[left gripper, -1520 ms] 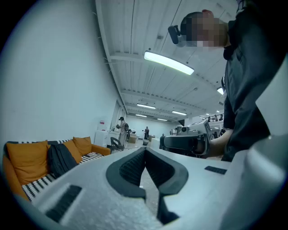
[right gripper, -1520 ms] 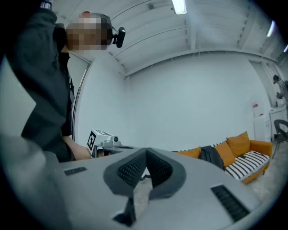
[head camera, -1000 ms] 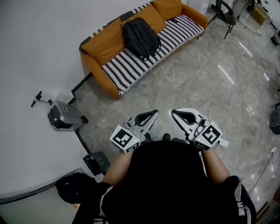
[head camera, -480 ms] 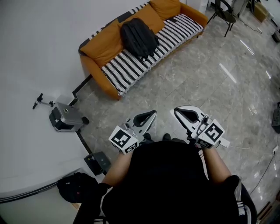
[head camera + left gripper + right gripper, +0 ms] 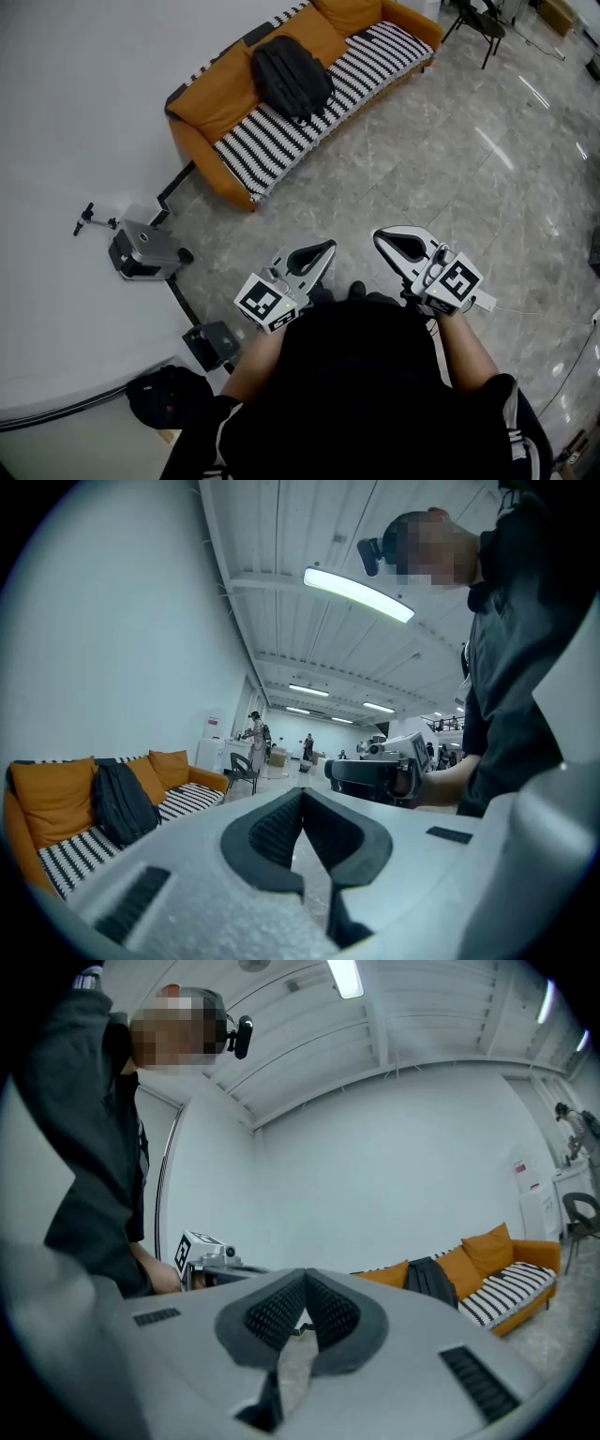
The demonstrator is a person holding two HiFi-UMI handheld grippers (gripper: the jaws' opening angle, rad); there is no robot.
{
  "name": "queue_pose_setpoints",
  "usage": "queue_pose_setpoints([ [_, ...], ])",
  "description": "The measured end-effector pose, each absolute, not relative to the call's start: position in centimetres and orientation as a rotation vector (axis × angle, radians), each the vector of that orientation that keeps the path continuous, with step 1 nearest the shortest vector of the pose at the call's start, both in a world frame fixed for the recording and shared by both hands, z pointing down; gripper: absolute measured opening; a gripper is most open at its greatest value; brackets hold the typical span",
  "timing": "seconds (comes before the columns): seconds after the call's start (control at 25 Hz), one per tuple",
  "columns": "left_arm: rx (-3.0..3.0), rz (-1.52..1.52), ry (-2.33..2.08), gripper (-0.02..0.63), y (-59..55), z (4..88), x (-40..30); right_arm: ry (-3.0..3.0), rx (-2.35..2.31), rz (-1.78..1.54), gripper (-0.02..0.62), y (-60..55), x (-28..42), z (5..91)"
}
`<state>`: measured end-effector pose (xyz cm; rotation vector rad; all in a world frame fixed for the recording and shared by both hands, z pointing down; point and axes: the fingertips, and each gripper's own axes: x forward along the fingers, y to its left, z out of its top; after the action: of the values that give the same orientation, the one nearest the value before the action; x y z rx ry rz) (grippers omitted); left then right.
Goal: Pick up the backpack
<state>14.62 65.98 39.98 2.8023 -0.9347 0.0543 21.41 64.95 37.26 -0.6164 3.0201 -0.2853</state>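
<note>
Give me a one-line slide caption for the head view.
Left gripper and right gripper, both shut and empty, point toward the backpack on the orange sofa.

Person is wearing a black short-sleeved top, white stripes running down its right side. The left gripper and right gripper are showing white shells, dark ribbed pads, each carrying a marker cube with black-and-white squares.
</note>
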Motion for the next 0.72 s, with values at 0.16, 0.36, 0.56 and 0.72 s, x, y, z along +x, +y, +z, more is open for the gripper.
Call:
queue_pose_setpoints([
  [0.16,2.783,0.073,-0.925,0.021,65.9,40.4,15.1,3.011,-0.643,-0.327,0.026,64.7,22.6,37.8],
  [0.36,2.781,0.078,-0.891,0.021,65.1,40.5,15.4,3.007,-0.677,-0.356,0.026,64.4,23.2,38.6],
  [0.56,2.787,0.087,-0.816,0.021,64.0,41.5,16.1,2.978,-0.759,-0.364,0.026,63.9,24.0,38.7],
  [0.72,2.805,0.070,-0.768,0.021,62.7,41.4,17.5,2.958,-0.845,-0.403,0.026,63.2,26.3,39.6],
])
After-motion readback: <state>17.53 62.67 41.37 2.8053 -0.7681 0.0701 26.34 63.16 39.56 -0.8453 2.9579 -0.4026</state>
